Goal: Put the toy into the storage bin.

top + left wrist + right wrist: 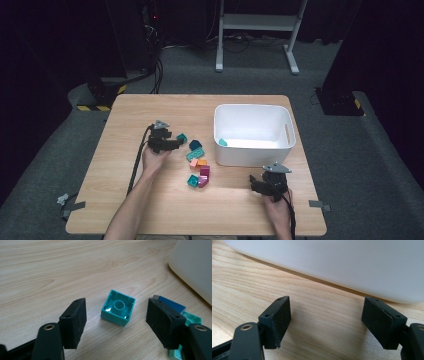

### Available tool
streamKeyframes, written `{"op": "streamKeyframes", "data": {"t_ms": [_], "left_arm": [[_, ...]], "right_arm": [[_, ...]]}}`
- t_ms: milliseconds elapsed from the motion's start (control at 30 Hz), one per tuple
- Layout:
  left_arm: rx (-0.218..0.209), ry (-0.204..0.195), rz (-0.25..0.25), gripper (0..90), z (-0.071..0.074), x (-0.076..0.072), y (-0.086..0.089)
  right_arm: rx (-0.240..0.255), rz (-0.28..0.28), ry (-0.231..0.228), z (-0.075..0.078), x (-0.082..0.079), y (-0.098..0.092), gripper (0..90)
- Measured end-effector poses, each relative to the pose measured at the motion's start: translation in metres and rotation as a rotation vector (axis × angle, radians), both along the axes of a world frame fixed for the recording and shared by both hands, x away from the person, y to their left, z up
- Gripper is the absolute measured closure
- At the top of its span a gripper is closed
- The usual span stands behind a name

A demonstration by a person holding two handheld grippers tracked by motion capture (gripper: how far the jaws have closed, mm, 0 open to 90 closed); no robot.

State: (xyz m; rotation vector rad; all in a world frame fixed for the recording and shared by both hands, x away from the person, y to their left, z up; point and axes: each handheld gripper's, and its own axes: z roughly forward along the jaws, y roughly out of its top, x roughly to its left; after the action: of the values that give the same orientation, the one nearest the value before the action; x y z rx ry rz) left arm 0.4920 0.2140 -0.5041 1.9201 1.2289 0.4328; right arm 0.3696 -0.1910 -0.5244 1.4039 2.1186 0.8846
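Wooden bench (125, 200) first, and on it the big landmark, the white bin (254, 150), with a small teal piece (222, 142) lying inside near its left wall. Left of the bin, a loose cluster of toy bricks: teal, dark blue, orange, pink and magenta ones. Near the bin's front right corner, the right gripper (256, 186) rests low at the bench, its jaws spread wide with nothing but bare wood between them; in the right gripper view (325, 322) the bin's white wall sits just beyond the pads. Further left of the bin, beyond the brick cluster, the left gripper (176, 144) points toward the bin. Its jaws are released too, standing well apart, and in the left gripper view (116, 325) the small teal brick (118, 307) lies upside down on the bench between the pads, hollow side up, touching neither pad. A dark blue brick (172, 305) sits just beside the pad on the bin's side.
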Motion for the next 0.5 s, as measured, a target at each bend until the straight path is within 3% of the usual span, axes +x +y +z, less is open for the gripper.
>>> {"op": "streamKeyframes", "data": {"t_ms": [500], "left_arm": [[-0.016,-0.006,0.000,38.9,-0.0042,0.0042,0.0009]], "right_arm": [[0.001,-0.001,0.001,0.0000,-0.0002,0.0001,23.3]]}}
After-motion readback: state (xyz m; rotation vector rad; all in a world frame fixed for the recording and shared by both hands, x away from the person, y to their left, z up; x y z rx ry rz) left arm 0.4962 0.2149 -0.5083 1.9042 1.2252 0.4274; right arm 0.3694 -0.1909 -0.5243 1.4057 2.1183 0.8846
